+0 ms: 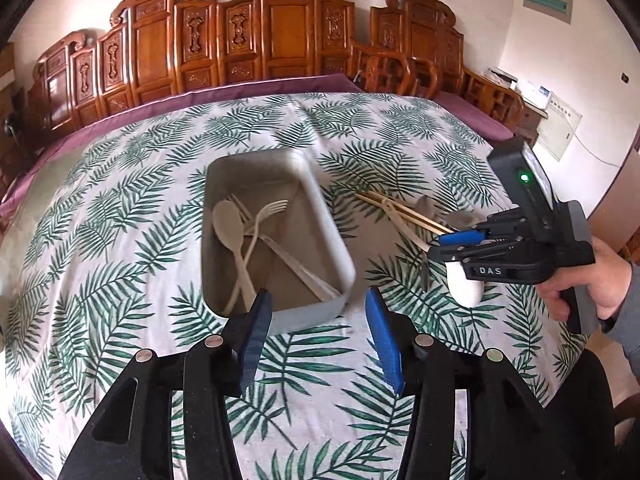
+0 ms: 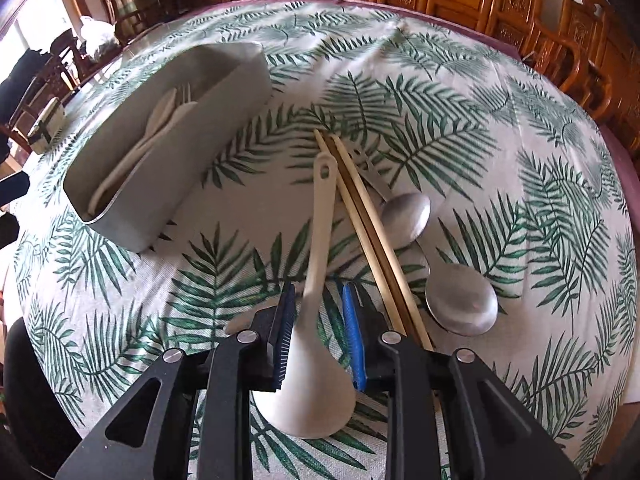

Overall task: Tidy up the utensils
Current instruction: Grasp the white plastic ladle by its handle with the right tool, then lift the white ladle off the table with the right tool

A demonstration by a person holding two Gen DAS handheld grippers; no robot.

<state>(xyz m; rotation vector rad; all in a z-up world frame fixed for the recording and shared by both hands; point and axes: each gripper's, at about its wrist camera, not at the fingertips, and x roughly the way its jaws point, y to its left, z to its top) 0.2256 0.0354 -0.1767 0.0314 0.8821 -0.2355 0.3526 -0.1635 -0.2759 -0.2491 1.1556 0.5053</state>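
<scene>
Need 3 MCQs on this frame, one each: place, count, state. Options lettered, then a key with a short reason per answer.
1. Where do the chopsticks lie?
A. in the grey tray
B. on the leaf-print cloth, outside the tray
C. between the left gripper's jaws

2. How many metal spoons lie on the cloth beside the chopsticks?
A. none
B. two
C. four

3. What stands between the right gripper's jaws?
A. the white ladle
B. a fork
C. nothing

Key: 1 B, they rest on the cloth to the right of the tray. 2 B, two metal spoons show in the right wrist view. 3 A, the white ladle has its neck between the blue pads.
</scene>
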